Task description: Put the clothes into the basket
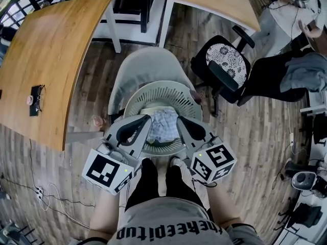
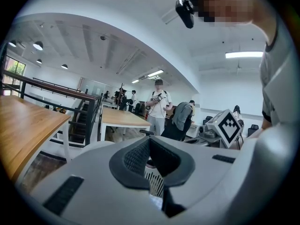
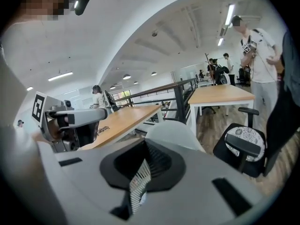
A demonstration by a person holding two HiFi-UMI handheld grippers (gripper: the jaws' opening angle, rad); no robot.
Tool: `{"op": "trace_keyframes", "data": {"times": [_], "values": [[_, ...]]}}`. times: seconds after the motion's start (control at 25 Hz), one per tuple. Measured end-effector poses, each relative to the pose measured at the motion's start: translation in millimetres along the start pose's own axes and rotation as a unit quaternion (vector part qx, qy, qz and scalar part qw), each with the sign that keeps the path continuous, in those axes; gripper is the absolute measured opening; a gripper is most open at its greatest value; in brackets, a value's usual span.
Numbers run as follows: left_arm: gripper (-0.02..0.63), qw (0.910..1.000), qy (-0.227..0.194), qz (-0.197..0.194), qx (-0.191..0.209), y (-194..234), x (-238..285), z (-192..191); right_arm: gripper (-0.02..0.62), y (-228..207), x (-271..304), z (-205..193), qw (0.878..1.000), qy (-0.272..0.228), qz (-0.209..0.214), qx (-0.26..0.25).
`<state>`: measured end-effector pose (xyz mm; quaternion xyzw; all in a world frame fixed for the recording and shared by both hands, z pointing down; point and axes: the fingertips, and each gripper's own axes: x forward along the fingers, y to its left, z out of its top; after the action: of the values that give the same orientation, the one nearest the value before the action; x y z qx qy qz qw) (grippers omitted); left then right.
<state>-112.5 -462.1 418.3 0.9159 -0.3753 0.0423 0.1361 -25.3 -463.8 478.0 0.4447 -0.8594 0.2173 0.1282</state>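
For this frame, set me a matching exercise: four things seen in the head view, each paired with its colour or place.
Things:
1. basket
2. cloth
3. office chair
4. long table

Descriptions:
A. black, to the right of the basket
B. white, with a slatted wall
C. light wood, at the left of the view
D. blue and white, lying inside the basket

Pairs: 1-B; 2-D; 3-A; 4-C

i see a long wooden table at left with a small black item on it, a black office chair at right, a grey chair between them.
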Motion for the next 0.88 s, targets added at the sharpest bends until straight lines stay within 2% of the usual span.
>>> {"op": "trace_keyframes", "data": {"times": [0.2,0.88], "values": [[0.014,0.9999,-0.006,-0.004,0.008,-19,2,9,0.011,7,-20,16,0.999,-0.019,0.026,0.003],[0.014,0.9984,-0.033,-0.024,0.040,-103,-4,47,0.009,39,-109,70,0.994,-0.082,0.057,-0.040]]}}
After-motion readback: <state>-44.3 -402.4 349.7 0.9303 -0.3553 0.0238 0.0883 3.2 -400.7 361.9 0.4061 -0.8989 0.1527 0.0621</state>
